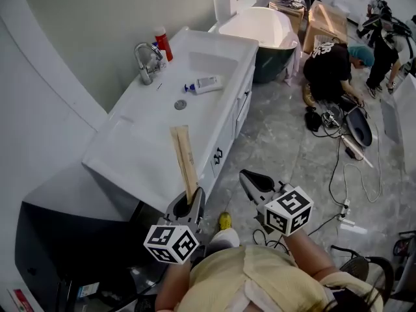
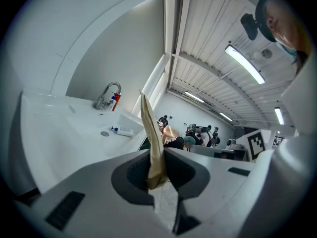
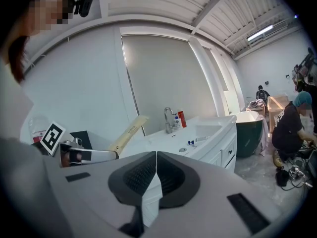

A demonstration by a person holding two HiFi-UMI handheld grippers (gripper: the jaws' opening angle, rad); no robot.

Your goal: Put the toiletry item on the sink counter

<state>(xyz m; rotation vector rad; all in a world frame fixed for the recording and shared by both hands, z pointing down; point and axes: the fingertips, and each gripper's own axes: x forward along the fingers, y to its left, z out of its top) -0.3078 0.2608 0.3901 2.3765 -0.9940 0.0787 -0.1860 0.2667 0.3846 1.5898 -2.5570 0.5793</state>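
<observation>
Tan paper packet (image 1: 184, 160), plain, against a white tabletop (image 1: 136, 142). Red bottle (image 1: 162, 43) by the silver tap (image 1: 147, 62), and a white tube (image 1: 207, 83) with a blue cap. Left hand-held gripper (image 1: 190, 203) and right hand-held gripper (image 1: 250, 179) are grey with black pads, their cubes in black-and-white squares. Floor (image 1: 279, 142) is grey and marbled. Tub (image 1: 276, 64) is dark green outside, white inside.
</observation>
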